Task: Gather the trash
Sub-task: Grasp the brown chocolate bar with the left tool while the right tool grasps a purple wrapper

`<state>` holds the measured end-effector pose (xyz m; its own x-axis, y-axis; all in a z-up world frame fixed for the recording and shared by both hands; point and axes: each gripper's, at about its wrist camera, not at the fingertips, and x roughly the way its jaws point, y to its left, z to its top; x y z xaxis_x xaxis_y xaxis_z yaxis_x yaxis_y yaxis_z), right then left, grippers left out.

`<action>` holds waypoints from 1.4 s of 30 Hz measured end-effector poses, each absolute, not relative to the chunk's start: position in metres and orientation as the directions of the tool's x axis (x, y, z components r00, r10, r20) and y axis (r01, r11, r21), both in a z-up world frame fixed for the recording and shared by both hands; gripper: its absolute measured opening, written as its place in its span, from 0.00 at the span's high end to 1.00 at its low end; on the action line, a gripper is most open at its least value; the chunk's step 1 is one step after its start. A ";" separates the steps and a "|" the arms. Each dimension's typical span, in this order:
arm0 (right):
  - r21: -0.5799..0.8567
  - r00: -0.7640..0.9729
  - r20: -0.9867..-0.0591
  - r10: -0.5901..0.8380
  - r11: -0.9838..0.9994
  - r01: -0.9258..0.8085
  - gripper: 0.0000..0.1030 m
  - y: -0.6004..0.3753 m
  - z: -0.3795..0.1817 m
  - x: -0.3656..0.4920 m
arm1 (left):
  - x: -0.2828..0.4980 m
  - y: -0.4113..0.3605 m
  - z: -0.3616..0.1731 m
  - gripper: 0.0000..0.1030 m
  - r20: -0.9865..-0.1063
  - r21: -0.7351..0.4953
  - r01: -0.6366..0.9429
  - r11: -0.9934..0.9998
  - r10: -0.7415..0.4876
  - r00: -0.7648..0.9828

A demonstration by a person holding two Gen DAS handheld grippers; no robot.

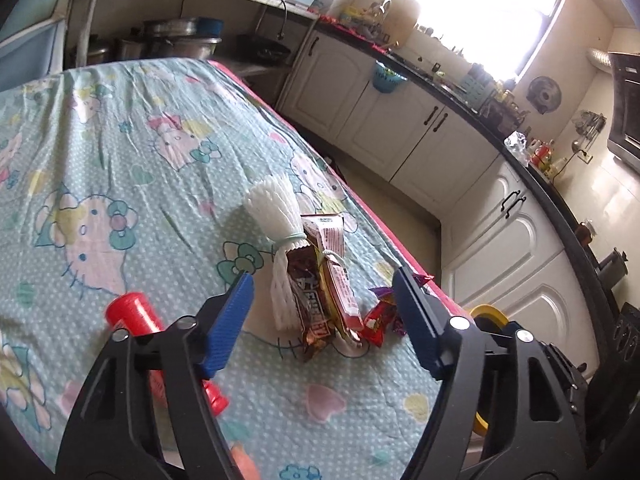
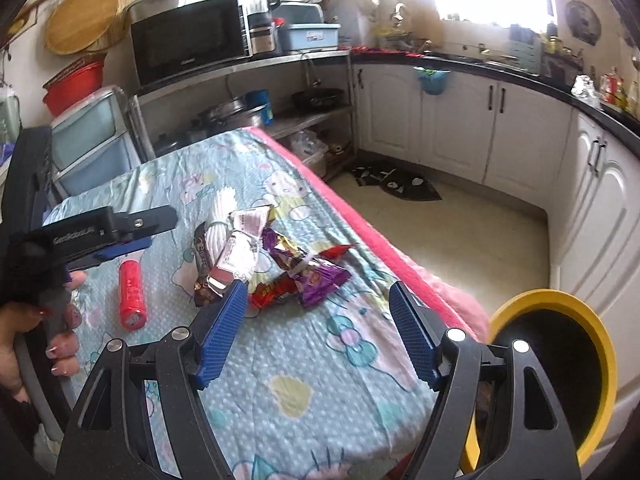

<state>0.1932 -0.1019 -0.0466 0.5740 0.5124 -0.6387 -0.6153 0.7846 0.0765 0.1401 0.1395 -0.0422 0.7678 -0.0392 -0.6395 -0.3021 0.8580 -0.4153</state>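
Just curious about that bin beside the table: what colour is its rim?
Yellow, with a dark inside. The bin shows best in the right wrist view.

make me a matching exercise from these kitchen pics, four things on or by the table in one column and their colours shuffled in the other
Things:
1. bottle lying on the tablecloth
2. bin beside the table's near corner
3. foam net sleeve in the wrapper pile
4. snack wrapper nearest the table's pink edge

Colours:
A. white
B. purple
C. red
D. yellow rim, black inside

Pairs: 1-C, 2-D, 3-A, 4-B
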 end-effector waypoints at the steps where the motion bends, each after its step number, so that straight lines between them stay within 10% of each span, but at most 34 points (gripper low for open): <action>1: 0.066 0.567 -0.648 0.508 0.780 -0.623 0.31 -0.096 -0.049 0.198 | 0.145 0.141 -0.044 0.47 -0.645 -0.417 -0.301 0.857 -0.045 0.763; 15: -0.018 0.495 -0.713 0.497 0.693 -0.721 0.42 -0.043 -0.074 0.239 | 0.178 0.151 -0.064 0.65 -0.687 -0.457 -0.307 0.835 -0.112 0.718; 23: -0.015 0.440 -0.750 0.494 0.652 -0.758 0.76 -0.026 -0.085 0.246 | 0.185 0.153 -0.071 0.69 -0.707 -0.450 -0.324 0.832 -0.111 0.698; 42: 0.168 0.420 -0.697 0.581 0.702 -0.692 0.84 -0.071 -0.079 0.207 | 0.154 0.161 -0.075 0.96 -0.684 -0.477 -0.313 0.821 -0.123 0.719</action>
<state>0.2070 -0.0712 -0.0791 0.4197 0.5810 -0.6974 -0.6925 0.7016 0.1678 0.1543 0.1612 -0.0755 0.7189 -0.1230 -0.6842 -0.3135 0.8211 -0.4770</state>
